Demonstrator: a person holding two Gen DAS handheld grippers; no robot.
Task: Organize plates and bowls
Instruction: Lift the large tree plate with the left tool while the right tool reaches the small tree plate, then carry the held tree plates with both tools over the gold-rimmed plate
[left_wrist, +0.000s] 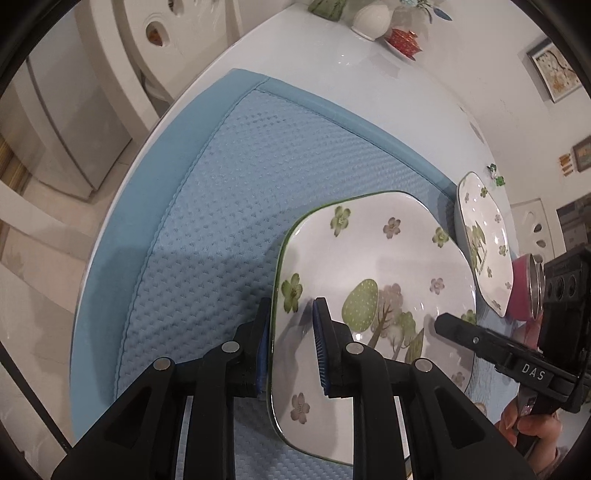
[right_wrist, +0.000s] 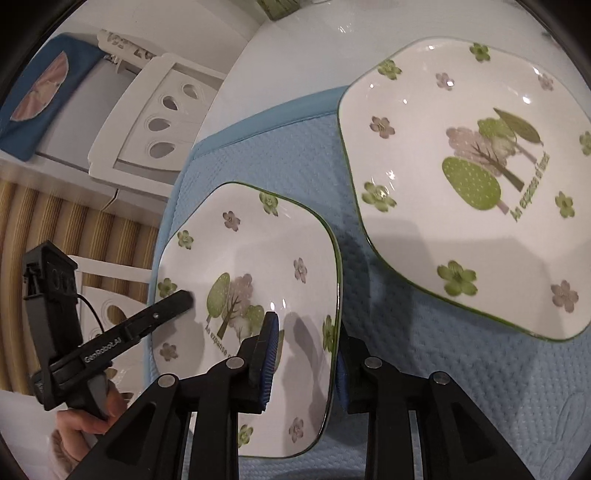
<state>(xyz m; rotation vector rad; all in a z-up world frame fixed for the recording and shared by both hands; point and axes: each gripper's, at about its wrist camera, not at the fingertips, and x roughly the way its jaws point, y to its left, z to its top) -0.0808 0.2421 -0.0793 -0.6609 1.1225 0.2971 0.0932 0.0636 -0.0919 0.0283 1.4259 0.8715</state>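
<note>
Open passage is offered by the bare blue mat (left_wrist: 221, 192) left of the near plate (left_wrist: 373, 280). Rightward, the way is narrowed by a second plate (right_wrist: 465, 177) and, apparently, a pink cup (left_wrist: 524, 288) beyond it.

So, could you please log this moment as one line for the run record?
left tongs: shut on near plate rim | right tongs: astride opposite rim, grip unclear | second plate: apart, untouched

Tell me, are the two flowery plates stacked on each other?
No, the near plate and the far plate lie apart on the blue mat.
</note>
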